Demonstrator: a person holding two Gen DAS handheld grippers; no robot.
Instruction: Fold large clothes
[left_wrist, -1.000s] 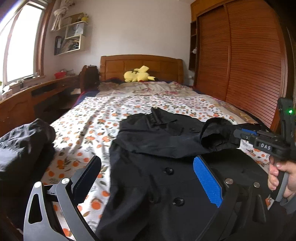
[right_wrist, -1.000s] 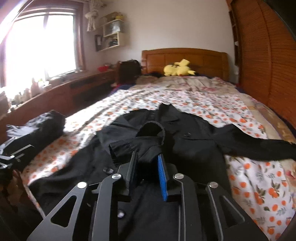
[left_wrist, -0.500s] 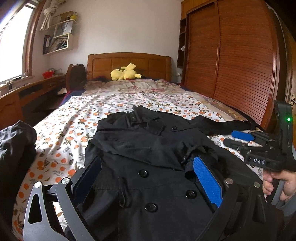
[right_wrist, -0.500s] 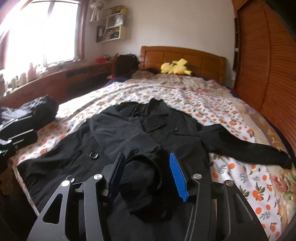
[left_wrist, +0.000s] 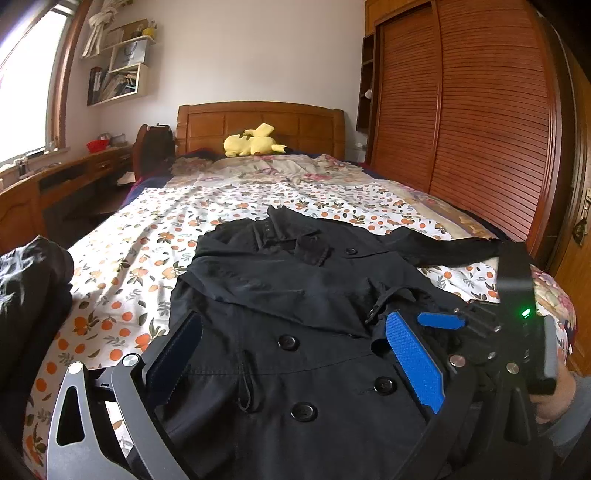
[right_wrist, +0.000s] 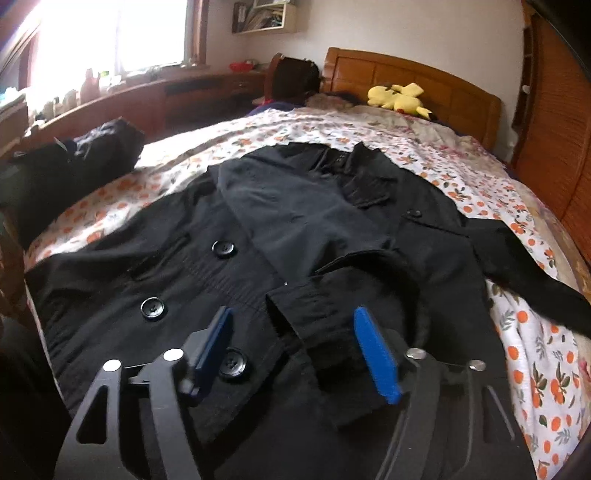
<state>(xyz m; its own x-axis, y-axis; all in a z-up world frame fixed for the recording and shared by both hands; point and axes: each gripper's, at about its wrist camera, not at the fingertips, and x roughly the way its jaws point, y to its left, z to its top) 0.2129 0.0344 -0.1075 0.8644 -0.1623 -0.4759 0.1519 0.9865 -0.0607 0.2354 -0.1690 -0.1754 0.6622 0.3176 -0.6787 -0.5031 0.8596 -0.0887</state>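
A black double-breasted coat (left_wrist: 295, 295) (right_wrist: 295, 221) lies face up on the flowered bedsheet (left_wrist: 147, 240). One sleeve is folded across its front, and the cuff (right_wrist: 325, 332) rests on the coat between the fingers of my right gripper (right_wrist: 295, 347). Those jaws are opening, and the blue pads stand clear of the cuff on both sides. The other sleeve (left_wrist: 443, 247) (right_wrist: 517, 266) stretches out to the right over the sheet. My left gripper (left_wrist: 295, 354) hangs open just above the coat's buttoned lower front, holding nothing. A hand (left_wrist: 554, 398) holds the right gripper at the right edge.
A heap of dark clothes (left_wrist: 29, 295) (right_wrist: 74, 158) sits at the bed's left edge. A yellow plush toy (left_wrist: 251, 142) lies by the wooden headboard. Slatted wardrobe doors (left_wrist: 480, 129) run along the right side, and a wooden desk (left_wrist: 55, 184) along the left.
The right gripper brought the sleeve cuff down onto the coat's front and its jaws spread apart, letting the cuff go. The left gripper stayed open, its view shifting slightly over the coat.
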